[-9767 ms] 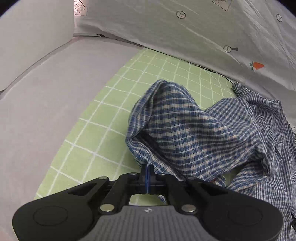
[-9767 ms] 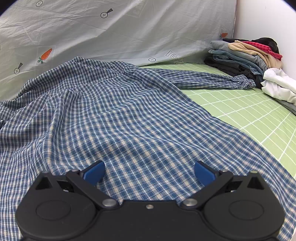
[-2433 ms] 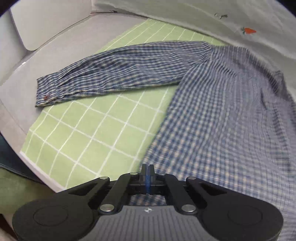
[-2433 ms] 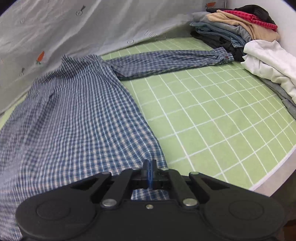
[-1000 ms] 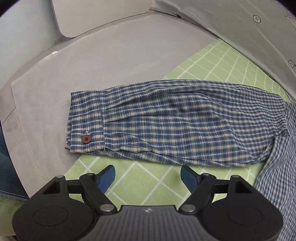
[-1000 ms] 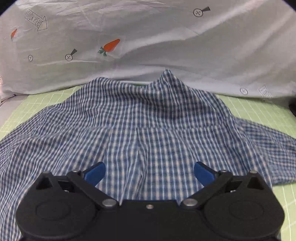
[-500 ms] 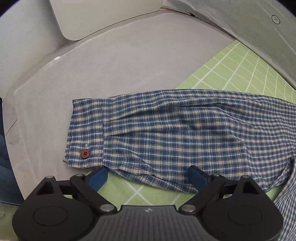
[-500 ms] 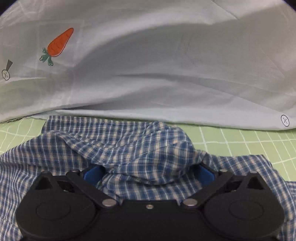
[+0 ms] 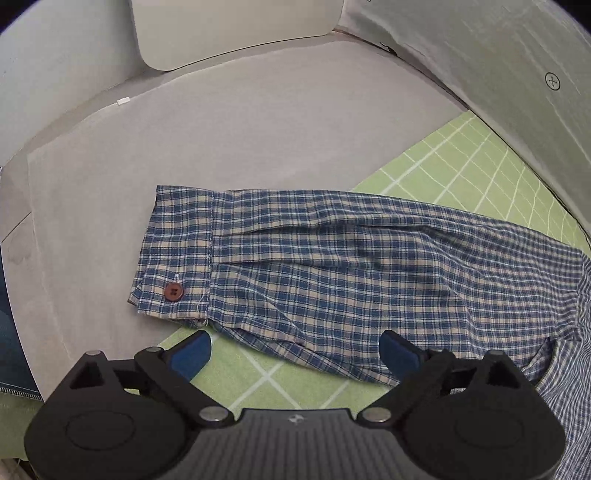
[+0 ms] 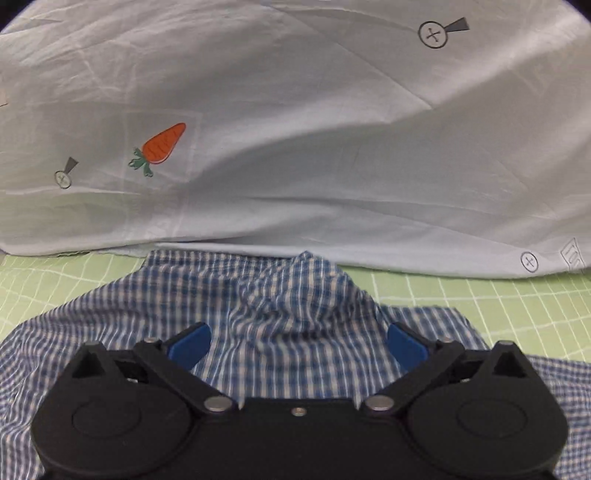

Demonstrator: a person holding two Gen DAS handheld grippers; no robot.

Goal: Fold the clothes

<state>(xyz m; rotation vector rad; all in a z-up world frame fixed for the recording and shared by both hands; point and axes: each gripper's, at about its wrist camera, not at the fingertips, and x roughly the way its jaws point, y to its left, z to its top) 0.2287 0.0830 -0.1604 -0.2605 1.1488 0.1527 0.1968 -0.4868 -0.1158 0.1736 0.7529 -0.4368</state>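
A blue plaid shirt lies spread on a green grid mat (image 9: pixel 476 162). In the left wrist view its sleeve (image 9: pixel 332 266) lies flat, the cuff with a brown button (image 9: pixel 173 291) resting on grey cushion. My left gripper (image 9: pixel 295 354) is open, its fingers straddling the sleeve's near edge just behind the cuff. In the right wrist view the shirt's collar (image 10: pixel 295 291) bunches up between the fingers of my open right gripper (image 10: pixel 299 347), close to the white sheet.
A grey sofa cushion (image 9: pixel 221 122) lies left of the mat, with a pale backrest (image 9: pixel 236 29) behind. A white sheet printed with a carrot (image 10: pixel 162 146) drapes behind the mat (image 10: pixel 498 306) and also shows in the left wrist view (image 9: pixel 517 74).
Both grippers let go of the shirt hem and opened. The left has closed in low over the sleeve near the cuff. The right has reached the collar, which sits between its fingers.
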